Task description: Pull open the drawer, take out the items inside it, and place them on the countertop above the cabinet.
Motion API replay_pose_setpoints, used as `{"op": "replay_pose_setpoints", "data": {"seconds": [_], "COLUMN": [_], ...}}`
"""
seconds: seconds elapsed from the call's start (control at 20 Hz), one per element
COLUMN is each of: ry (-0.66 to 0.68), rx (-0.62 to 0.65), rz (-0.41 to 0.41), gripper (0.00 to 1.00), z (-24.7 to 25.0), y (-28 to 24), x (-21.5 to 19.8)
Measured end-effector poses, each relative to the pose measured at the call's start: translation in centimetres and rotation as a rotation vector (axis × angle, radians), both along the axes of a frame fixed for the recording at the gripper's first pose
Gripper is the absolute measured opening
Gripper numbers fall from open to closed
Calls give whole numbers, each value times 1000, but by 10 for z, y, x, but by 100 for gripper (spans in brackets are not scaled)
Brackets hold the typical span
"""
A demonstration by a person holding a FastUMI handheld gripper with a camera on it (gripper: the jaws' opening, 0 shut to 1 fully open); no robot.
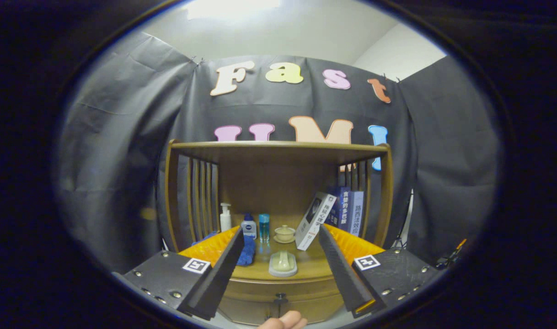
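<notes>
The gripper [278, 260] is spread apart, holding nothing; beyond and below its tips sits the closed brown wooden drawer [278, 299] with its dark knob [280, 301].

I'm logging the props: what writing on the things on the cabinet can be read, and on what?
"路西法效应": light-blue book, spine.
"拖延心理学": tilted white book, cover.
Ending "多巴胺", rest blurred: dark blue book, spine.
Bottles: too small to read.
Gripper, fingers open toward the cabinet: square markers, no words.
</notes>
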State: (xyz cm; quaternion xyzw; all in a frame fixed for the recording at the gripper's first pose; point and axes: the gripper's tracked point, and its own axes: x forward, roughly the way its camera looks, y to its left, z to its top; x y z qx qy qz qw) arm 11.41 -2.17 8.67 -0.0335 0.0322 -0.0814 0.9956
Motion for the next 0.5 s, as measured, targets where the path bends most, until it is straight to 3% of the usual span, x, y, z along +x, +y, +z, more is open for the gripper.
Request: {"op": "replay_pose_setpoints", "data": {"seconds": [0.5], "ry": [-10], "rx": [0], "rz": [-18], "gripper": [99], "z": [7], "y": [3], "x": [-15]}}
